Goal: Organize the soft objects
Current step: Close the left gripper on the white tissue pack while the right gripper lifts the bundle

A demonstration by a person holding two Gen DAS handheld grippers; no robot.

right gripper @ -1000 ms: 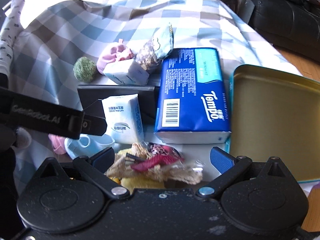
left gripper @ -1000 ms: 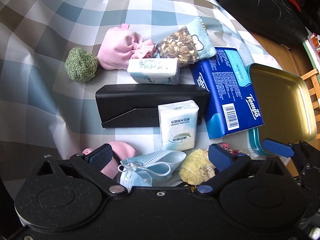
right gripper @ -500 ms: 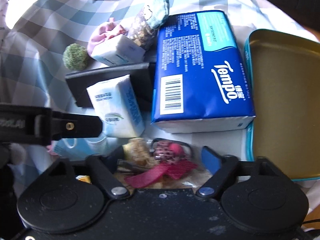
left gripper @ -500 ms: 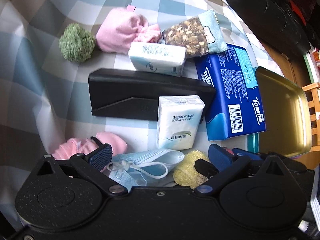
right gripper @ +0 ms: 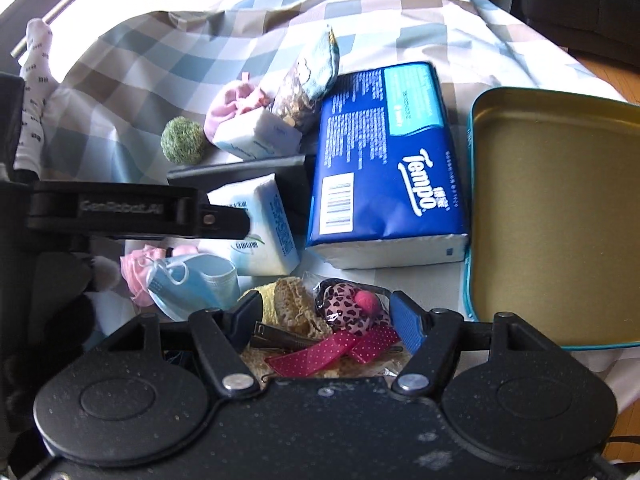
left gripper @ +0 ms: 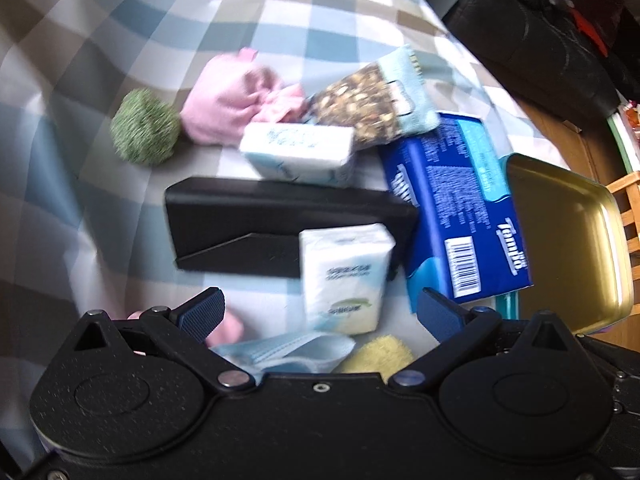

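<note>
My right gripper (right gripper: 326,316) is shut on a clear packet of hair accessories (right gripper: 344,308) holding a leopard-print bow, a pink dotted ribbon and a crocheted piece; both pads press on its sides. My left gripper (left gripper: 320,316) stands open just above a blue face mask (left gripper: 288,352) and a yellow puff (left gripper: 380,356), with nothing gripped. Around them lie a white tissue pack (left gripper: 344,276), a blue Tempo tissue pack (right gripper: 384,168), a pink cloth (left gripper: 232,108), a green ball (left gripper: 144,132) and a pink mitten (left gripper: 230,326).
A gold tin tray (right gripper: 560,216) lies open at the right on the checked cloth. A black case (left gripper: 280,224) crosses the middle, with a snack bag (left gripper: 372,108) and a small tissue pack (left gripper: 300,152) behind it. The left gripper's finger (right gripper: 140,210) reaches in from the left.
The right gripper's jaws have narrowed from wide open onto the accessory packet, and the gripper has shifted slightly. The left gripper stays open and has barely moved.
</note>
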